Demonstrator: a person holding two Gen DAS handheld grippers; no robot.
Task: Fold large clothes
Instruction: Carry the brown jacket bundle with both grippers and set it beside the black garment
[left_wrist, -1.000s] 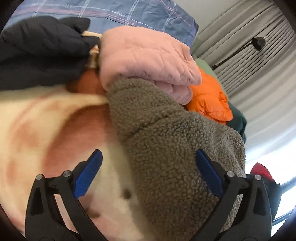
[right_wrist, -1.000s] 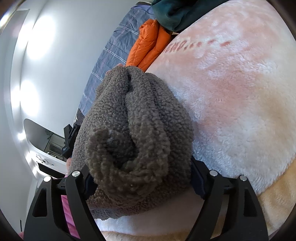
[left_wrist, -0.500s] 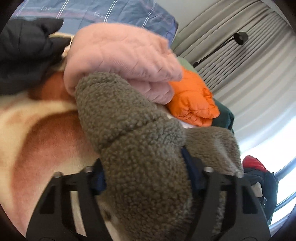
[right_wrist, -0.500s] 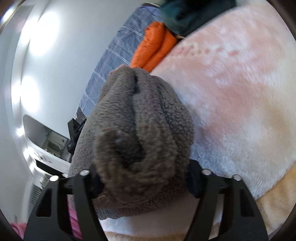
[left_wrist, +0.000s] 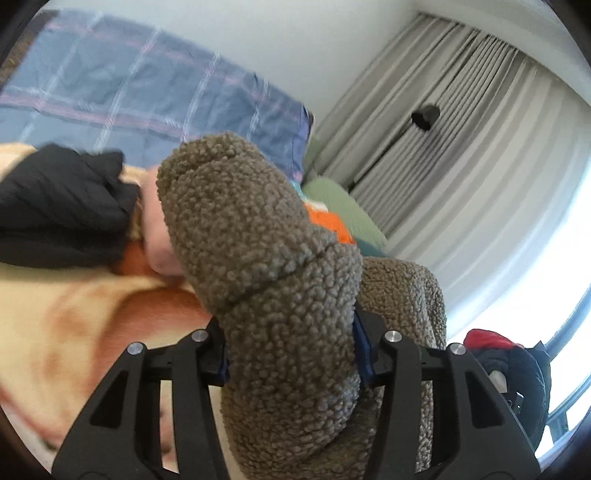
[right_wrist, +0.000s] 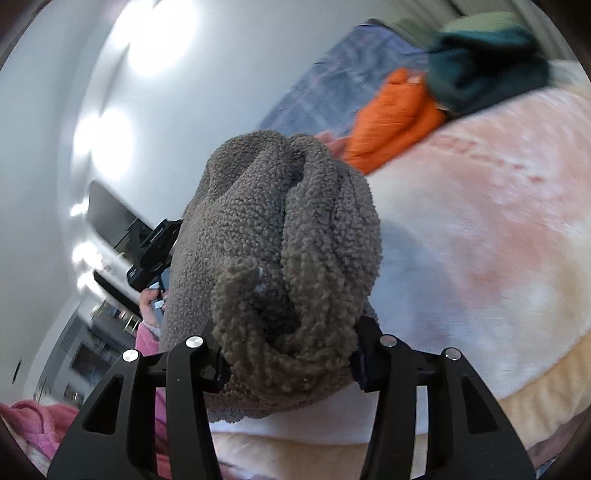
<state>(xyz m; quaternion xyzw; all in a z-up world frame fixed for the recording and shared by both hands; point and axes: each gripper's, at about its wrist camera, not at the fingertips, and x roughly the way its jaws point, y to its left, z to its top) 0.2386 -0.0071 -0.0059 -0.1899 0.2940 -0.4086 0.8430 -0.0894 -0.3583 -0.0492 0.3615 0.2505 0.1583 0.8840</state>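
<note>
Both hand-held grippers are clamped on the same brown fleece. Left hand-held gripper (left_wrist: 290, 363) has its jaws closed against a thick roll of the fleece (left_wrist: 258, 266), which sticks up and forward between the fingers and hides most of the blue pads. Right hand-held gripper (right_wrist: 290, 363) likewise pinches a bunched wad of the fleece (right_wrist: 284, 258), with folds of it bulging above the jaws and a loose edge hanging below them.

The fleece is held up over the bed, above a plush blanket (left_wrist: 74, 314) printed in cream and rust tones; in the right wrist view the blanket (right_wrist: 480, 240) looks pink and white. Beyond the fleece lie other clothes: a black jacket (left_wrist: 62, 206) at the left, a pink garment (left_wrist: 157, 225) just behind the roll, an orange jacket (right_wrist: 395, 114) and a dark green garment (right_wrist: 484, 70) farther back. A blue plaid pillow (left_wrist: 129, 96) rests against the wall, and grey curtains (left_wrist: 461, 147) hang at the right. In the right wrist view, the person's hand (right_wrist: 149, 301) grips the other tool's handle beside the fleece.
</note>
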